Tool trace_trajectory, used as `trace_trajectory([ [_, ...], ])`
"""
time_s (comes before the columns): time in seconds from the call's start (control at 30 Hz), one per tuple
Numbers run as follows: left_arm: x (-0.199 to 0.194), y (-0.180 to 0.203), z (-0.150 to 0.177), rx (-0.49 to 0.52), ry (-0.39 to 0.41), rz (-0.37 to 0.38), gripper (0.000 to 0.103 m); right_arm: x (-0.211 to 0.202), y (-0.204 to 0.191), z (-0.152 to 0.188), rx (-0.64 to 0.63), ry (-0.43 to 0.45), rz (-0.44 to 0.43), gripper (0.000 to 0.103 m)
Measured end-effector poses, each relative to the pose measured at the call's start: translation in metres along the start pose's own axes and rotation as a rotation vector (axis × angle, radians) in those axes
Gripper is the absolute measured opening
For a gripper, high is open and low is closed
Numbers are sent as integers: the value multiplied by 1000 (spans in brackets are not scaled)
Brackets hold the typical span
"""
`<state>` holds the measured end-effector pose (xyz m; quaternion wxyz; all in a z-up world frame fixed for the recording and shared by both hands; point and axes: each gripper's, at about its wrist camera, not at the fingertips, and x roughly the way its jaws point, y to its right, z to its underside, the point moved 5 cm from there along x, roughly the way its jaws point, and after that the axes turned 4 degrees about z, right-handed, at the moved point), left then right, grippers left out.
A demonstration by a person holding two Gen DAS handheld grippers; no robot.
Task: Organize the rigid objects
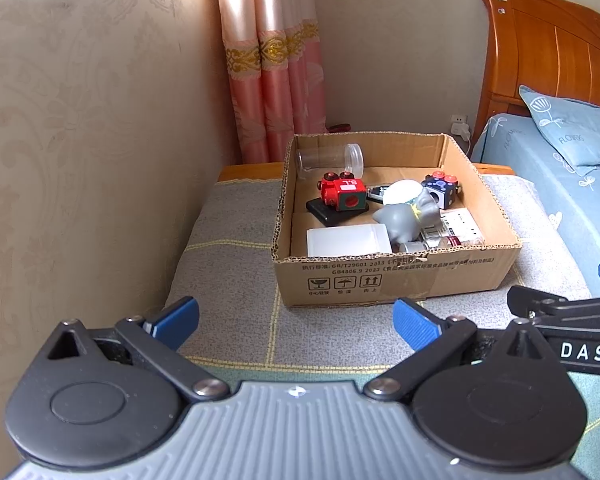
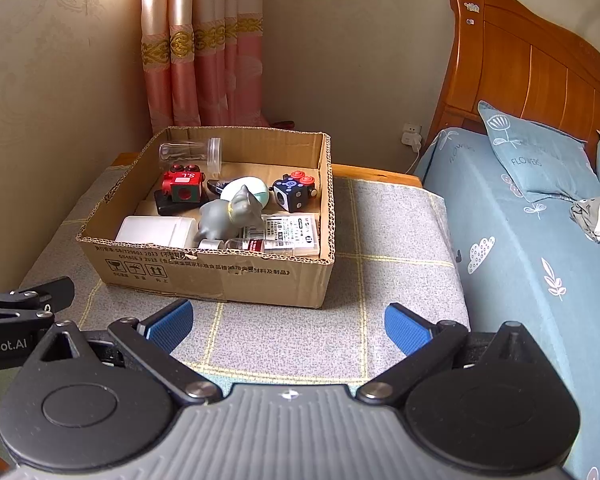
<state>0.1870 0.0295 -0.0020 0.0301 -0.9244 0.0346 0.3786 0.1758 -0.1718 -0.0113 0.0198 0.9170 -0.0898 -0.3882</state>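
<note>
while lying sideways, clear jar [image 1: 329,160] lid end points right in cardboard box [image 1: 392,276].

Daylit beige walls, a pink curtain [image 2: 204,60], and a wooden headboard [image 2: 540,76] above a blue-sheeted bed [image 2: 520,248].

Bedroom — wooden bed [image 2: 540,92], pillow [image 2: 540,160], curtains [image 2: 204,60].

A cloth-covered table [image 2: 400,240] carries 1 open cardboard box [image 2: 220,276].
</note>
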Motion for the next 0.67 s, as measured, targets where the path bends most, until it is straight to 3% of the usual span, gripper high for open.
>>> trace_trajectory([
  [0.67, -5, 1, 1, 0, -1, -5, 102, -4, 2, 2, 0, 4, 0, 103],
])
